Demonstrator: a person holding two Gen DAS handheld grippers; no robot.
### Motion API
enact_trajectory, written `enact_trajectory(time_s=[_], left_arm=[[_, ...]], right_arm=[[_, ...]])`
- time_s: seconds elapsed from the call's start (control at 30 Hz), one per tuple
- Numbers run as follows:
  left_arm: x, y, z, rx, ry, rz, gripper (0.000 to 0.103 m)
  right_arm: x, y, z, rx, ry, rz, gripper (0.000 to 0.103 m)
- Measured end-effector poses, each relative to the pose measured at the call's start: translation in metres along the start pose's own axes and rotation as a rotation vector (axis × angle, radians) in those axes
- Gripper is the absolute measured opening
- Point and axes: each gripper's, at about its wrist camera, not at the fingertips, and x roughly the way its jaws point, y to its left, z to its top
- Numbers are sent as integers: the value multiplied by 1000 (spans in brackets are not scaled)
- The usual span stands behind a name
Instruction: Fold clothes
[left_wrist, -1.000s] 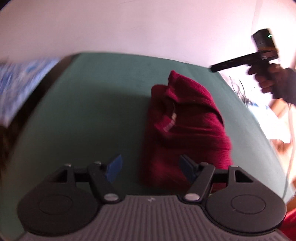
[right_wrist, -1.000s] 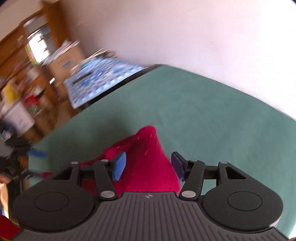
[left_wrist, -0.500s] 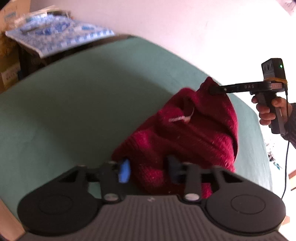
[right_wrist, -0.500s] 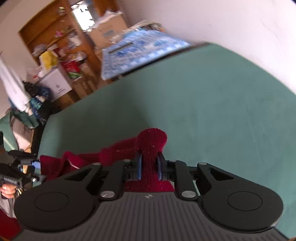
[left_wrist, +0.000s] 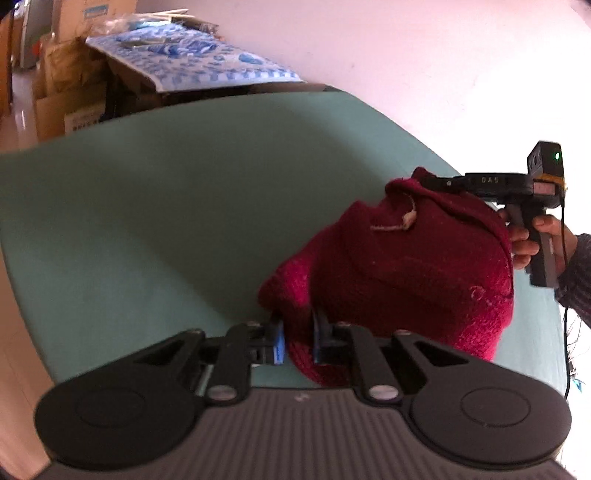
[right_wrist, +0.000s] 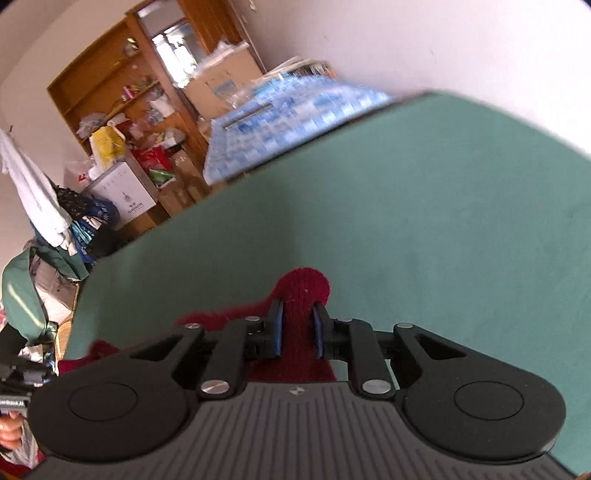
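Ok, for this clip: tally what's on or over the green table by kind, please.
Red knitted garments: 1
Handheld grippers: 2, the left gripper and the right gripper, each shut on a fold of the garment
Green table: 1
Total: 4

A flat green felt-covered tabletop (left_wrist: 184, 206) fills the foreground. Behind it lie a blue-and-white patterned cloth (left_wrist: 207, 70), brown cardboard boxes (left_wrist: 62, 85) and a cluttered wooden bookshelf (right_wrist: 122, 88).
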Motion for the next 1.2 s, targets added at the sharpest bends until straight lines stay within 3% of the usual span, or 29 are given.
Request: enact_trajectory(time_s=[0.07, 0.13, 0.23, 0.3, 0.47, 0.57, 0.67, 0.8, 0.97, 1.07, 1.13, 1.2], left_arm=[[-1, -7, 0, 42, 1, 13, 11], [-2, -7, 5, 41, 18, 6, 13], [-5, -4, 8, 30, 33, 10, 29], [-9, 0, 8, 15, 47, -3, 31], [-26, 7, 3, -25, 113, -58, 44], [-27, 7, -2, -83, 166, -115, 49], [-10, 5, 1, -125, 173, -135, 51], [5, 9, 7, -190, 171, -154, 55], [17, 10, 11, -254, 118, -196, 65], [21, 9, 10, -272, 87, -213, 69], [24, 6, 10, -270, 74, -216, 69], [26, 4, 11, -268, 60, -219, 59]], right_arm=[[-3, -3, -2, 14, 5, 14, 21], [-9, -4, 2, 22, 42, 13, 38], [-26, 1, 12, -23, 80, 18, 56], [-35, 2, 16, -46, 95, 25, 62], [-42, -12, 17, -24, 163, 42, 63], [-39, -23, 16, 32, 216, 96, 65], [-23, -29, 15, 55, 293, 134, 66], [1, -34, 18, 59, 351, 170, 76], [25, -31, 26, 58, 404, 297, 73], [33, -23, 27, 37, 449, 341, 60], [32, -28, 26, 51, 458, 343, 50], [29, -33, 24, 67, 456, 343, 45]])
